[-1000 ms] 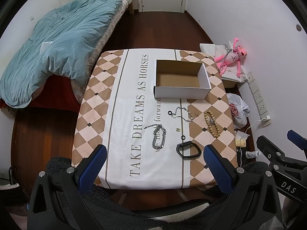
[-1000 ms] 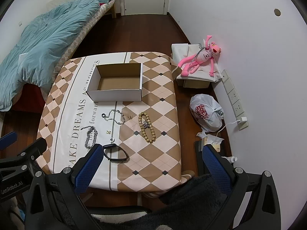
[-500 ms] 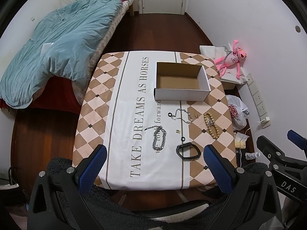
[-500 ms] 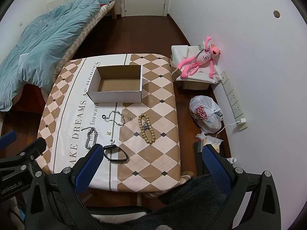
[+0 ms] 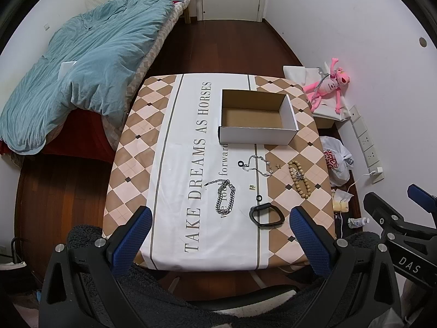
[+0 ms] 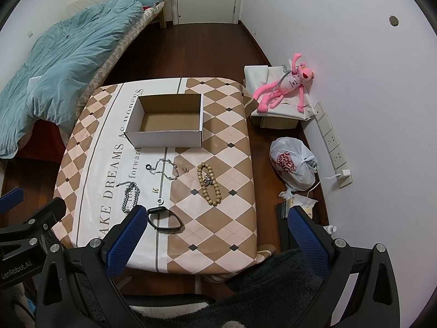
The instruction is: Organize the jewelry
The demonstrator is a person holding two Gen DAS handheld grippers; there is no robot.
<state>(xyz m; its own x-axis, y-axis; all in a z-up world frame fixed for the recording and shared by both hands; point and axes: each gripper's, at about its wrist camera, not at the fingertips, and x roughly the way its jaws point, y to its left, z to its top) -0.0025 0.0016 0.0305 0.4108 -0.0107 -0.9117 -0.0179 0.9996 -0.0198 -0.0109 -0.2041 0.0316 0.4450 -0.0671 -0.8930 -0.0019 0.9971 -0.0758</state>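
Start of sorting: both grippers' jaws spread, empty (above table point(image 5: 164, 164)); next, pinch black bangle point(image 5: 266, 215) for box point(image 5: 258, 135).

Tablecloth point(image 5: 174, 169) reads "TAKE DREAMS AS HORSES".

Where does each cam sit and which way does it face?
Left wrist: on the left claw, high, looking down at the table; blue fingers and right claw show.
Right wrist: on the right claw, facing likewise, shifted right; left claw at its edge.
Shared: cardboard box, bead bracelet, chains.
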